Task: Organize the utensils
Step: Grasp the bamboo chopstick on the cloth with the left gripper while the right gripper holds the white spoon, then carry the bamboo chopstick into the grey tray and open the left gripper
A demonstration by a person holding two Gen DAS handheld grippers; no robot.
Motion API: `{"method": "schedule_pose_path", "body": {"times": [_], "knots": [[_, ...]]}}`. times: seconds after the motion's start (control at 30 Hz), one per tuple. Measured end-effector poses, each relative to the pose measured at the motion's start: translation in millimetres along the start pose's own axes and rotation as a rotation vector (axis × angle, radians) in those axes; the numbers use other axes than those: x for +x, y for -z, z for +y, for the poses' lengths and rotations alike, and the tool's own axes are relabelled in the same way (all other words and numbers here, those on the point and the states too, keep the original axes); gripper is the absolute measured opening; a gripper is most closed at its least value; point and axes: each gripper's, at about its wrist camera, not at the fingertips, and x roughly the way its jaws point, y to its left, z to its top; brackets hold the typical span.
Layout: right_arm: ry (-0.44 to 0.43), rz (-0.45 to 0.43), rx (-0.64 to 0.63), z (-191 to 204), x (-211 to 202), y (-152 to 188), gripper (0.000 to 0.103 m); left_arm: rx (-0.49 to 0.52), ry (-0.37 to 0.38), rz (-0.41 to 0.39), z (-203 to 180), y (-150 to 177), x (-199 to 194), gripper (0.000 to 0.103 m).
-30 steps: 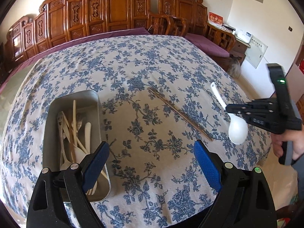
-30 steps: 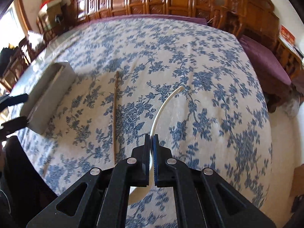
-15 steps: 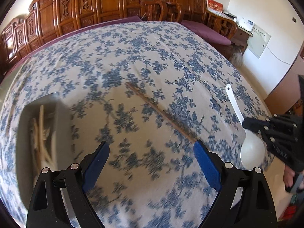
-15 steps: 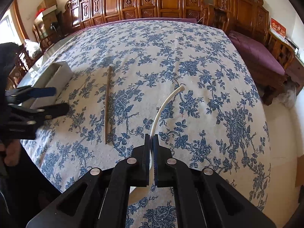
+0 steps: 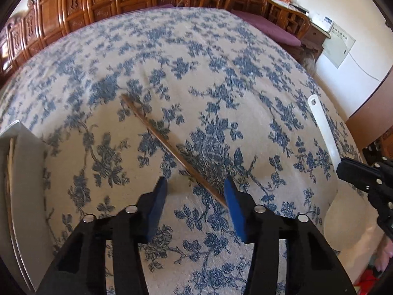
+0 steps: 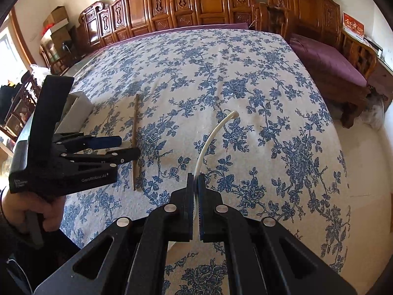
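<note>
A brown wooden chopstick (image 5: 169, 146) lies on the blue-flowered tablecloth (image 5: 196, 61); it also shows in the right wrist view (image 6: 135, 132). My left gripper (image 5: 195, 184) is open, its blue pads either side of the chopstick's near end; in the right wrist view (image 6: 127, 147) it sits over the chopstick. My right gripper (image 6: 195, 179) is shut on a white plastic spoon (image 6: 211, 137), held above the table; the spoon (image 5: 324, 132) shows at the right of the left wrist view. A metal utensil tin (image 5: 22, 184) with wooden utensils is at the left.
Carved wooden chairs (image 6: 196, 2) line the far side of the table. A purple-cushioned bench (image 6: 326, 59) stands to the right. The table's right edge drops to a pale floor (image 6: 368, 172).
My left gripper has swung right, away from the tin, and come down over the chopstick's near end with its jaws narrowed. My right gripper still holds the spoon.
</note>
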Motion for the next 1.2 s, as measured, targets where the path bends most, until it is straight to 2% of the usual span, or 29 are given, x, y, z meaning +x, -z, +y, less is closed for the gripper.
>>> {"method": "schedule_pose_path", "body": {"times": [0.03,0.2,0.3,0.63,0.9,1.2], "knots": [[-0.002,-0.004,0.000,1,-2,-1,0.004,0.010,-0.012,0.003,0,1,0,0.037],[0.004,-0.016,-0.019,10,-7,-3,0.004,0.009,-0.002,0.032,13,8,-6,0.011],[0.013,-0.020,-0.048,20,-10,-4,0.004,0.001,0.014,0.047,24,16,-12,0.006],[-0.005,-0.020,-0.101,44,-10,-4,0.004,-0.027,-0.002,0.039,47,39,-35,0.004],[-0.047,-0.026,-0.134,67,-12,-5,0.004,-0.017,-0.007,-0.027,60,52,-76,0.004],[-0.049,-0.014,-0.159,92,-7,-7,0.004,-0.008,-0.003,-0.097,74,61,-113,0.004]]}}
